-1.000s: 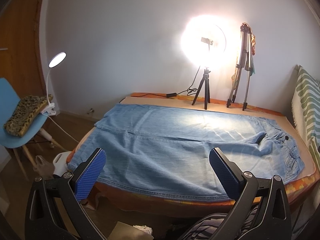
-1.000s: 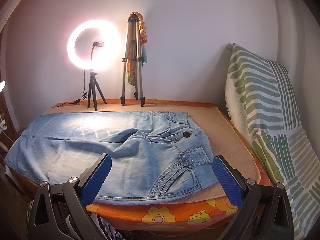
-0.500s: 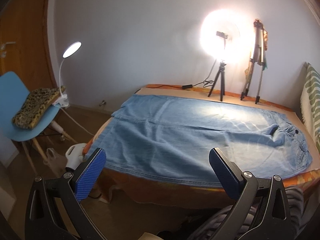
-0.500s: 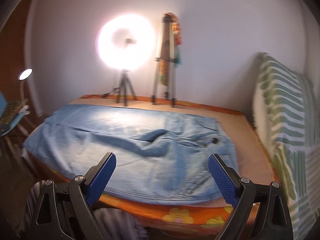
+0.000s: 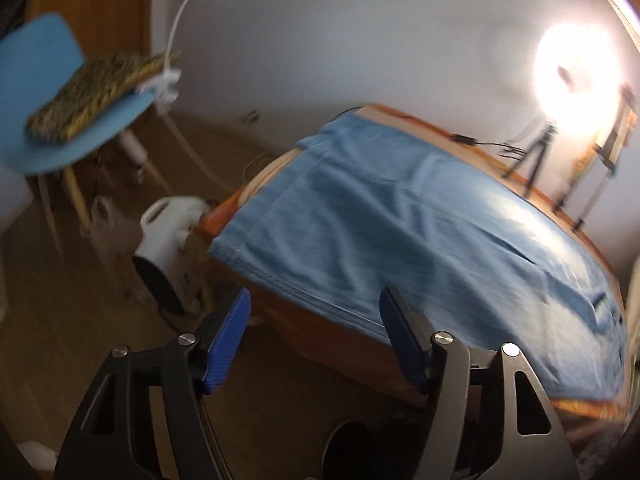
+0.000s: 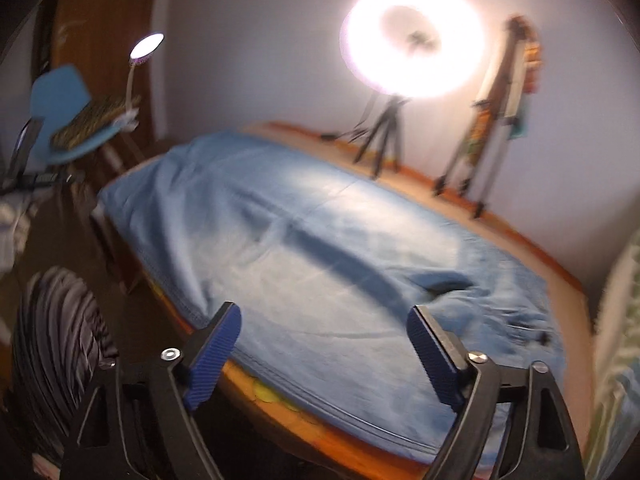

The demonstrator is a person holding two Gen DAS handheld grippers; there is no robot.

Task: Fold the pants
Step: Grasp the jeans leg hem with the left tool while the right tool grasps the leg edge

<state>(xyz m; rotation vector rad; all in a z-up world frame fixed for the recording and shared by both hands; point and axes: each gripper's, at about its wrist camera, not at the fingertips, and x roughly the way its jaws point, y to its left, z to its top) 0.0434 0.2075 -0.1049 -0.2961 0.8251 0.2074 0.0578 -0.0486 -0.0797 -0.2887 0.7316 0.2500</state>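
Light blue denim pants (image 5: 420, 232) lie spread flat on the bed, leg hems at the left and waist at the right. In the right wrist view the pants (image 6: 328, 248) fill the middle. My left gripper (image 5: 316, 320) is open and empty, just off the bed's near edge by the leg hem. My right gripper (image 6: 324, 332) is open and empty, its fingers over the near seam of the pants around the middle of the leg. Both views are motion-blurred.
A ring light on a tripod (image 6: 412, 36) and a second tripod (image 6: 496, 120) stand on the bed's far edge. A blue chair (image 5: 56, 92) with a leopard cushion and a clip lamp stands left. A white heater (image 5: 164, 248) sits on the floor by the bed corner.
Both grippers have swung left and tilted down toward the leg end of the pants. The left one has closed in on the hem corner. Both stay open.
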